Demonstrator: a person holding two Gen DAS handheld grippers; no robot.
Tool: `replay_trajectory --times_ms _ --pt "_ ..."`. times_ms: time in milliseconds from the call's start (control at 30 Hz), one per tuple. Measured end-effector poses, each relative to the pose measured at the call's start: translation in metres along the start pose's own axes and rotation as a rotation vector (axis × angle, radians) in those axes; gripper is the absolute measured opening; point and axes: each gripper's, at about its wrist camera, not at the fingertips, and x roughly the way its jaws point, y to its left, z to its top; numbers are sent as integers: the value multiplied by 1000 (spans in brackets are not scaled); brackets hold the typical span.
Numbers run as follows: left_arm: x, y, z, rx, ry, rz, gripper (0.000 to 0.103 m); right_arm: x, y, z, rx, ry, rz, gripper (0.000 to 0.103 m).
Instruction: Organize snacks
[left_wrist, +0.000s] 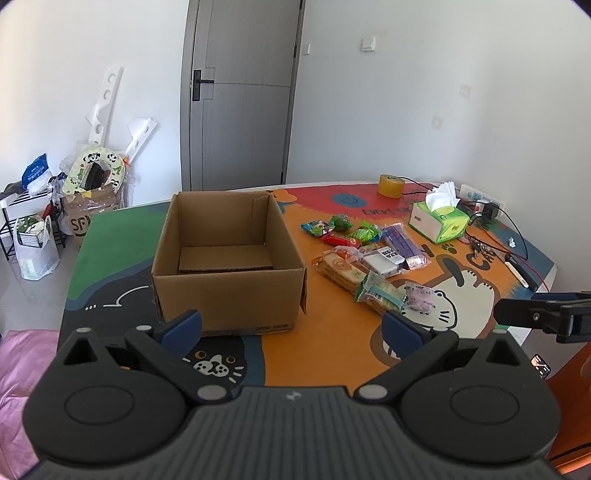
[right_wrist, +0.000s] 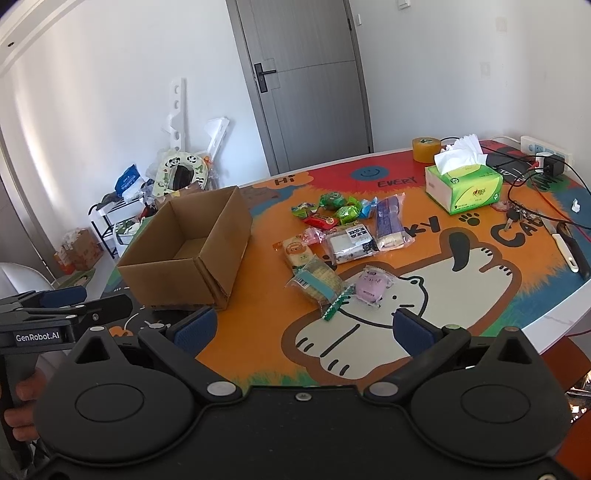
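Observation:
An open cardboard box (left_wrist: 229, 258) (right_wrist: 188, 254) stands on the cartoon-printed table, holding only a flat cardboard sheet. To its right lie several wrapped snacks: green candies (left_wrist: 365, 232), a red bar (right_wrist: 320, 220), a purple pack (right_wrist: 388, 218), a black-and-white pack (right_wrist: 351, 242), a cracker pack (right_wrist: 317, 284) and a pink pack (right_wrist: 371, 286). My left gripper (left_wrist: 291, 326) hovers open in front of the box, with nothing between its fingers. My right gripper (right_wrist: 304, 328) is open and holds nothing, just short of the cracker and pink packs.
A green tissue box (right_wrist: 463, 186), a tape roll (right_wrist: 426, 149), a power strip (right_wrist: 546, 149) with cables, and keys (right_wrist: 513, 218) sit at the table's far right. Bags, a shoe rack and boxes (left_wrist: 77, 206) stand on the floor by the grey door (left_wrist: 240, 92).

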Motion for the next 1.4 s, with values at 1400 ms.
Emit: replay_trajectory --times_ms 1400 --pt "-4 0 2 5 -14 -5 103 -1 3 0 -6 -2 -13 103"
